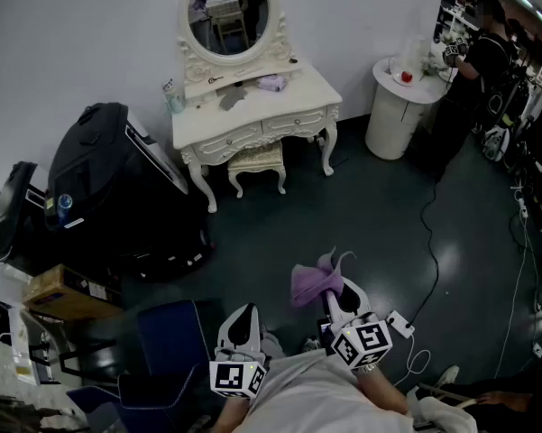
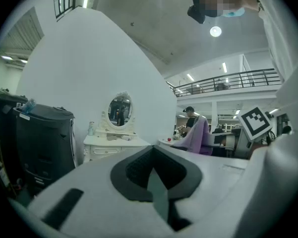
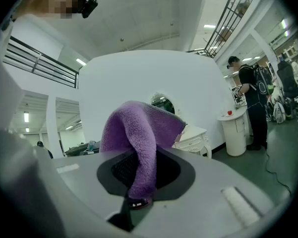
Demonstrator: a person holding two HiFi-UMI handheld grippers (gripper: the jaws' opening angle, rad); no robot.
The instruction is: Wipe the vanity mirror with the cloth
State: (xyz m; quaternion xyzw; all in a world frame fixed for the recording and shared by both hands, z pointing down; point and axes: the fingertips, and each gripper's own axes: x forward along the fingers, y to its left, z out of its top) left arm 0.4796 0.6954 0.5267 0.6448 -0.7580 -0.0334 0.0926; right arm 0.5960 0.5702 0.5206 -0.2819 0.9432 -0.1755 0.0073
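R gripper [image 1: 341,298] low by torso [image 1: 325,397], pinching purple cloth [image 1: 310,283]; L gripper [image 1: 242,321] alongside, jaws together, empty.

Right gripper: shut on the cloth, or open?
Shut. The right gripper pinches the purple cloth between its jaws; the rest bunches up above them.

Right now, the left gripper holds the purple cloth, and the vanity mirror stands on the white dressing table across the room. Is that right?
No: the right gripper holds the purple cloth, as the right gripper view shows. The vanity mirror does stand on the white dressing table across the room.
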